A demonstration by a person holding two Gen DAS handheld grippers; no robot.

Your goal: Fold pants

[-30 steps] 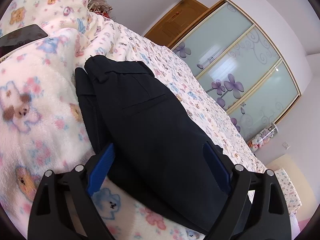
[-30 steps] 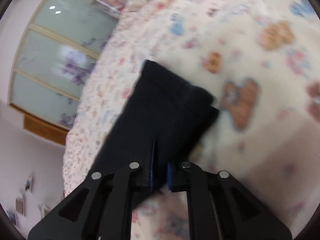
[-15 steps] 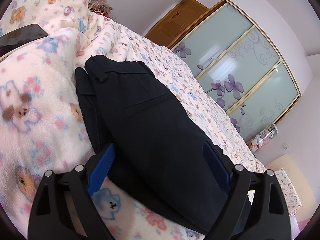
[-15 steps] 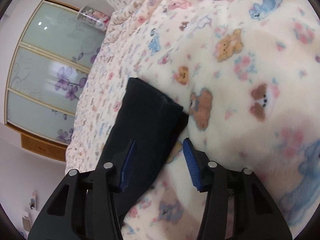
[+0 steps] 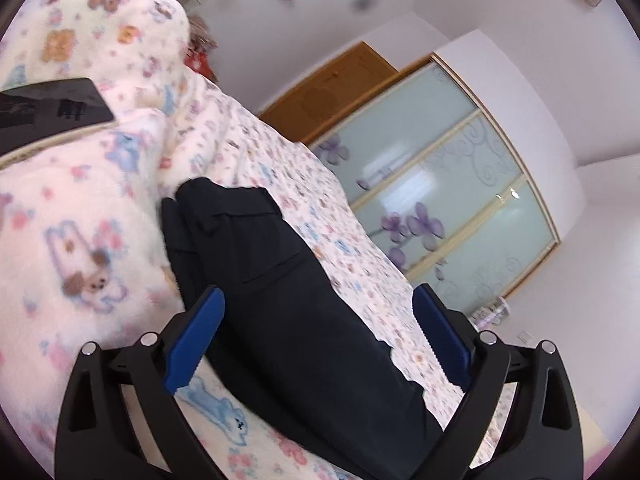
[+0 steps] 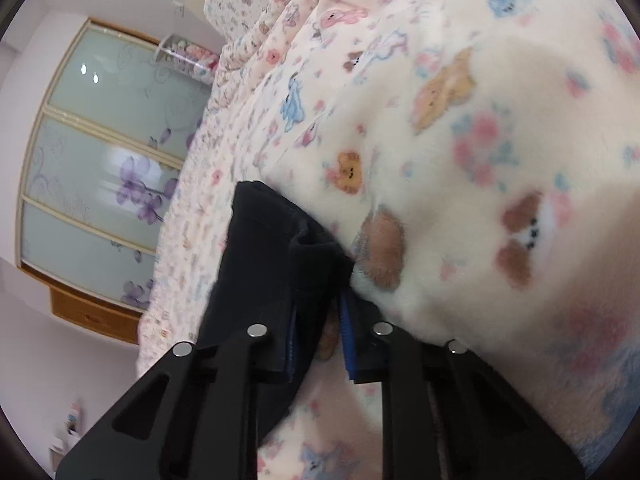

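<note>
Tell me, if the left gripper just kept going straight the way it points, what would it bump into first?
Probably the pants. The left gripper is open, with the dark fabric lying on the blanket between its fingers and stretching ahead. How far off the cloth is, the picture can't say.

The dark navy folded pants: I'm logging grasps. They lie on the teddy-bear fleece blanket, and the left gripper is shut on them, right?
Not quite. The left gripper is open, its blue pads spread either side of the dark navy folded pants, as the left wrist view shows. They do lie on the teddy-bear fleece blanket.

Right tongs [image 6: 316, 340] have narrowed around the pants [image 6: 272, 264] edge; left tongs [image 5: 320, 344] pulled back.
</note>
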